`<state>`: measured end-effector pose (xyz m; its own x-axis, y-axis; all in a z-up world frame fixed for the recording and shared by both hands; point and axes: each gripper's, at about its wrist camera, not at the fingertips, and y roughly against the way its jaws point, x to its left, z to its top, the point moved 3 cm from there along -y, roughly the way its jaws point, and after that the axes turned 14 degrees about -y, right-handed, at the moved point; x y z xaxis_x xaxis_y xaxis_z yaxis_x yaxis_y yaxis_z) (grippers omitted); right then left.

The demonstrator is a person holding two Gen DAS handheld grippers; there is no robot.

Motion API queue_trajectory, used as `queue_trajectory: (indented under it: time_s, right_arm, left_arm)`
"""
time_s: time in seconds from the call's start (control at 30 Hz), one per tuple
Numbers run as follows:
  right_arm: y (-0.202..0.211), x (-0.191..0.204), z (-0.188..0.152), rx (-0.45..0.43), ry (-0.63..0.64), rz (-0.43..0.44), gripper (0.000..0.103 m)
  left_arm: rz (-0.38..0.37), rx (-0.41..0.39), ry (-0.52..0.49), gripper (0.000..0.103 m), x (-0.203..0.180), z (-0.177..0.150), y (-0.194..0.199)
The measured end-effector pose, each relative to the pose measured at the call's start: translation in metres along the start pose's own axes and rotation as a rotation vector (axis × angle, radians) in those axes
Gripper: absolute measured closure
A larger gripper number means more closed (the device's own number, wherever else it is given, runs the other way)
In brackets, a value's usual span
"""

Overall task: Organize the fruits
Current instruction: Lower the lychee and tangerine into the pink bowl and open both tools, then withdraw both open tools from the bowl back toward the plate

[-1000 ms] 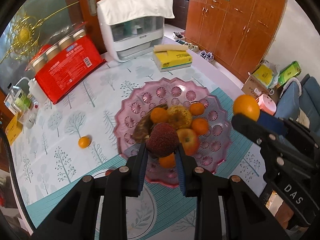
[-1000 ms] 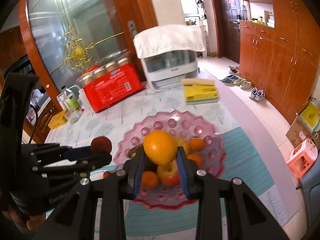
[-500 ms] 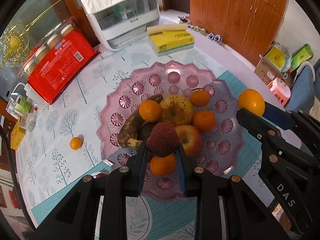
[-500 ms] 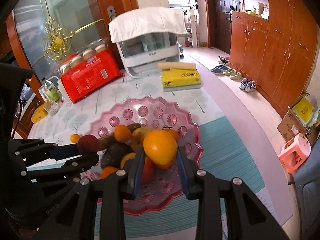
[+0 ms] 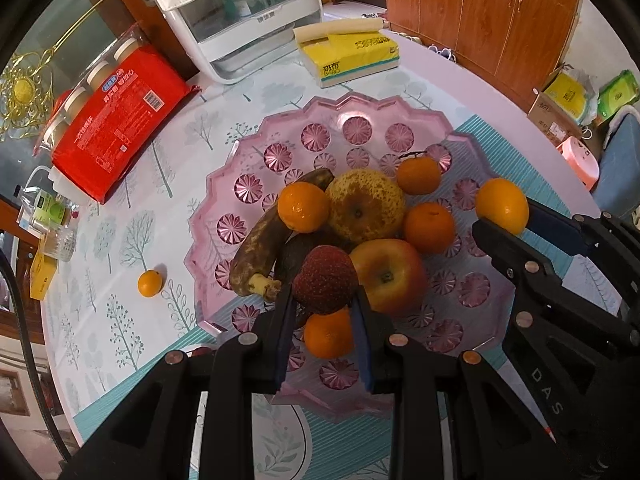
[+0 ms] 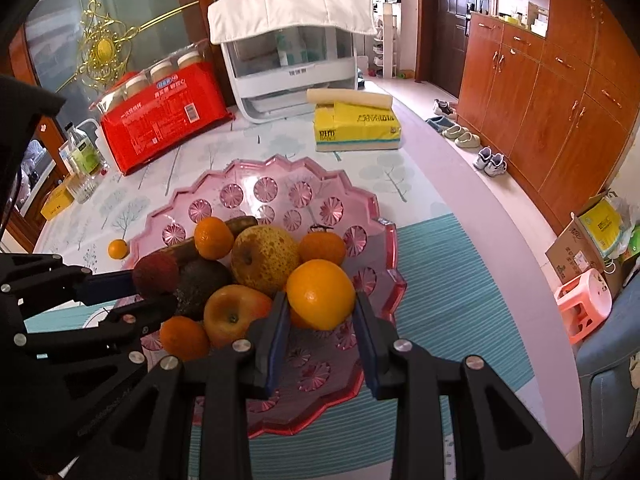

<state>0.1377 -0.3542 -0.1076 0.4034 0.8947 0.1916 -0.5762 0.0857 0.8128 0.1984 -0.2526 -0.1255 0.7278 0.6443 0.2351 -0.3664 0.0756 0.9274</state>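
Note:
A pink scalloped glass fruit plate (image 5: 352, 120) (image 6: 280, 176) holds a pear (image 5: 364, 204), an apple (image 5: 386, 274), a dark banana (image 5: 260, 240), an avocado and several tangerines. My left gripper (image 5: 324, 304) is shut on a red lychee (image 5: 325, 280) (image 6: 155, 274), held just above the plate's near side. My right gripper (image 6: 320, 312) is shut on an orange (image 6: 321, 294) (image 5: 502, 205), held above the plate's right part. One small tangerine (image 5: 150, 283) (image 6: 118, 249) lies on the tablecloth left of the plate.
A red package of jars (image 5: 112, 116), a white covered appliance (image 5: 248, 20) and a yellow tissue pack (image 5: 352, 56) stand beyond the plate. Small bottles and a glass (image 5: 52, 220) sit at the table's left edge. The rounded table edge (image 6: 520, 248) runs along the right.
Both grippers have moved forward and down over the plate, each holding its fruit. The plate and its fruits now look larger and closer.

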Motion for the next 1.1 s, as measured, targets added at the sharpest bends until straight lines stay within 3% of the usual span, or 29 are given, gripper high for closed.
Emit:
queue_trajectory:
  time_s: [0.33, 0.43, 0.5, 0.7, 1.1]
  right_arm:
    - [-0.009, 0.004, -0.003, 0.018, 0.028, -0.026, 0.070]
    - [-0.010, 0.004, -0.003, 0.029, 0.025, -0.024, 0.070]
    - [-0.010, 0.003, -0.003, 0.038, 0.017, -0.017, 0.068]
    - [-0.005, 0.001, -0.003, 0.016, 0.008, -0.033, 0.059]
    - [0.000, -0.001, -0.005, 0.010, 0.006, -0.045, 0.058]
  left_arm:
    - [0.020, 0.023, -0.002, 0.074, 0.000, -0.005, -0.004]
    - [0.021, 0.019, 0.002, 0.063, 0.001, -0.006, -0.003]
    - [0.031, 0.017, 0.004, 0.042, 0.002, -0.007, -0.001]
    - [0.071, 0.012, 0.012, 0.028, 0.007, -0.009, 0.003]
    - [0.065, 0.019, 0.028, 0.025, 0.009, -0.014, 0.003]
